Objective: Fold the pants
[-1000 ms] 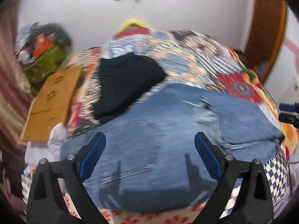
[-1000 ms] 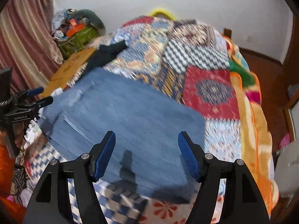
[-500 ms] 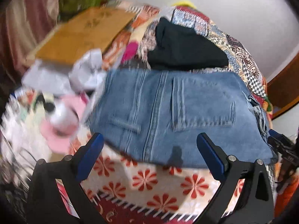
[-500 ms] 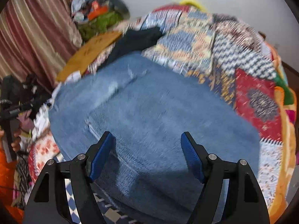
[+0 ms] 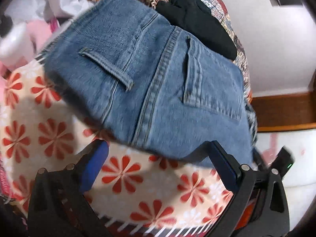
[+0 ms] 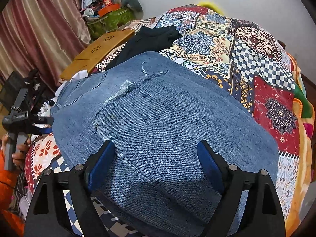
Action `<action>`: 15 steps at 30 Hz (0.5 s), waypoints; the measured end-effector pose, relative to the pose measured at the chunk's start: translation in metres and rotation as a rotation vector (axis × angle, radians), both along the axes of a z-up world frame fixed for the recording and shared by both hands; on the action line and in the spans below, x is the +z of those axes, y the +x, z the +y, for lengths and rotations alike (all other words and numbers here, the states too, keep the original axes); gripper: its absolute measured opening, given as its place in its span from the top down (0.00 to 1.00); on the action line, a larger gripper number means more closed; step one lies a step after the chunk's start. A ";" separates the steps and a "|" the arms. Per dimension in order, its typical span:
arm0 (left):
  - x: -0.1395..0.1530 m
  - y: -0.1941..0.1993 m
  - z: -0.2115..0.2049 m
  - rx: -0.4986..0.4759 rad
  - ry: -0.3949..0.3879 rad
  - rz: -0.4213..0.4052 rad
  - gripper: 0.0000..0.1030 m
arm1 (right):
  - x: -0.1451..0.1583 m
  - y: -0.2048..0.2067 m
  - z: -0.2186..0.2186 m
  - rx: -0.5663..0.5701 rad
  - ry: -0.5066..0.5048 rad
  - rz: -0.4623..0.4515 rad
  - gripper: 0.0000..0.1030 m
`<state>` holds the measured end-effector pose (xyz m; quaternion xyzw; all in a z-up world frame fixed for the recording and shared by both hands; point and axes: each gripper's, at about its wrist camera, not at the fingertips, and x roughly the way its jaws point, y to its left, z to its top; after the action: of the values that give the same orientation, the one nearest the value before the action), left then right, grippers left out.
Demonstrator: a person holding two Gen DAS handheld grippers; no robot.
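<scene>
Blue denim pants (image 6: 167, 122) lie folded on a patchwork bed. In the left wrist view I see their seat side (image 5: 158, 83) with back pockets and centre seam. A frayed leg hem (image 6: 130, 85) lies across the upper layer. My left gripper (image 5: 158, 167) is open and empty, hovering just off the waist end over a flowered blanket; it also shows in the right wrist view (image 6: 42, 125). My right gripper (image 6: 156, 162) is open and empty, low over the fold end of the pants.
A black garment (image 6: 150, 39) lies on the quilt (image 6: 246, 49) behind the pants. A wooden lap table (image 6: 98, 53) and a heap of bags (image 6: 110, 11) stand at the left by a curtain. White and pink clutter (image 5: 29, 29) lies beside the waist.
The left gripper has swung around and closer to the waist end, tilting its view. The right gripper has moved nearer and lower over the denim. Both stayed open.
</scene>
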<state>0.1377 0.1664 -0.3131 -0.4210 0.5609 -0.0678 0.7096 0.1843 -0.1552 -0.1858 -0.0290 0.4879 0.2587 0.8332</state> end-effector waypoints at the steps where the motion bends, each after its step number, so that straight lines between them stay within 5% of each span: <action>1: -0.002 0.004 0.004 0.012 -0.023 0.006 0.02 | 0.000 0.000 0.000 0.000 0.003 0.002 0.18; 6: -0.023 0.031 0.025 0.099 -0.135 0.051 0.01 | 0.000 0.001 -0.002 -0.001 0.017 0.009 0.18; 11: -0.021 0.045 0.024 0.112 -0.081 0.032 0.05 | -0.001 0.002 -0.003 -0.002 0.032 0.014 0.17; 14: -0.013 0.052 0.019 0.105 0.018 0.017 0.25 | -0.001 0.002 -0.005 -0.003 0.042 0.016 0.17; 15: -0.010 0.055 0.018 0.106 0.063 0.017 0.41 | -0.001 0.003 -0.005 -0.004 0.045 0.016 0.17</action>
<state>0.1922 0.1846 -0.3232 -0.4278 0.5460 -0.0088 0.7203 0.1870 -0.1600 -0.1872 -0.0069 0.4888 0.2681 0.8301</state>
